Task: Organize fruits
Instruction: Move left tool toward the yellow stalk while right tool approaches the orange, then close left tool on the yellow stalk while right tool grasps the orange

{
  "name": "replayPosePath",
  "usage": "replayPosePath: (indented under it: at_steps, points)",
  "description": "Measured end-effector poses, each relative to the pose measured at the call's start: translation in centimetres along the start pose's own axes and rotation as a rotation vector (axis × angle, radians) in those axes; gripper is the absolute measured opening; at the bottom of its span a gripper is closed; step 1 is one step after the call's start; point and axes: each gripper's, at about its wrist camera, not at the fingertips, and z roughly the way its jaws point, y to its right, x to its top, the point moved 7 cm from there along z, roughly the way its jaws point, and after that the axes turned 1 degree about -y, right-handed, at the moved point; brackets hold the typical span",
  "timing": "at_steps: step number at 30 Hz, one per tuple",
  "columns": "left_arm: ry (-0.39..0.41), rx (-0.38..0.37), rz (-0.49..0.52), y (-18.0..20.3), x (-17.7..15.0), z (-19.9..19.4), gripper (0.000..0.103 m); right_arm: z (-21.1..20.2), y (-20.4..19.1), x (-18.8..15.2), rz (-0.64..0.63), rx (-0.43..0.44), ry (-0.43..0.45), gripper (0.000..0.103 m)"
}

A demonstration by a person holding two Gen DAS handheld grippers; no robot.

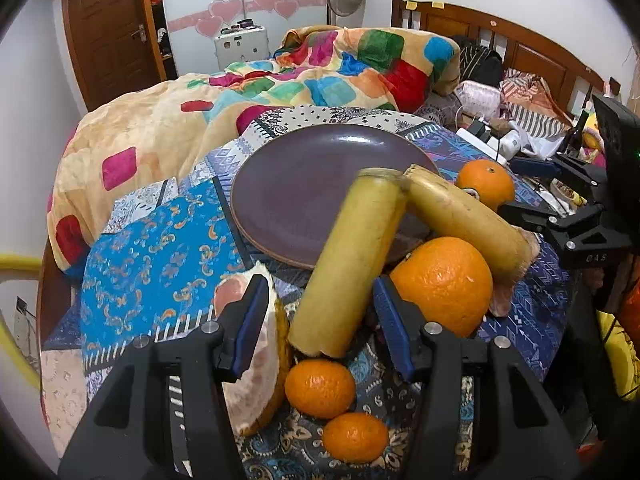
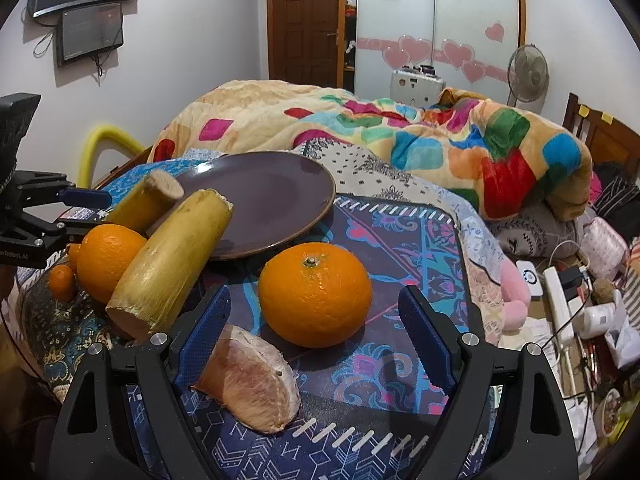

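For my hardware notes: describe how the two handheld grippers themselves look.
Both match: the left gripper and right gripper have matte black angular frames with cut-out openings, round silver pivot bolts, and two fingers faced with blue textured pads. Faint pale lettering marks the right gripper's body, seen side-on from the left wrist. No hands or sleeves are clearly visible.

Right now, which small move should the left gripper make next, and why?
Probably ease forward and close on the yellow stalk piece. The left gripper is open, the stalk's near end lies between its fingers untouched, and the purple plate behind is bare.
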Motion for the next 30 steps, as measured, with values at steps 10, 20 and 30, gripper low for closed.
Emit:
replayPosePath:
  at_steps: [10, 20, 30]
  points:
    - [-0.027, 0.006, -0.038, -1.1, 1.5, 2.0, 0.05, 0.9, 0.3, 0.1, 0.008, 0.013, -0.024, 0.08]
    - [-0.015, 0.013, -0.058, -1.2, 1.5, 2.0, 0.047, 2.4, 0.2, -0.2, 0.026, 0.05, -0.075, 0.067]
    - [-0.023, -0.02, -0.1, -1.4, 1.3, 1.5, 0.043, 2.2, 0.1, -0.4, 0.019, 0.047, -0.072, 0.064]
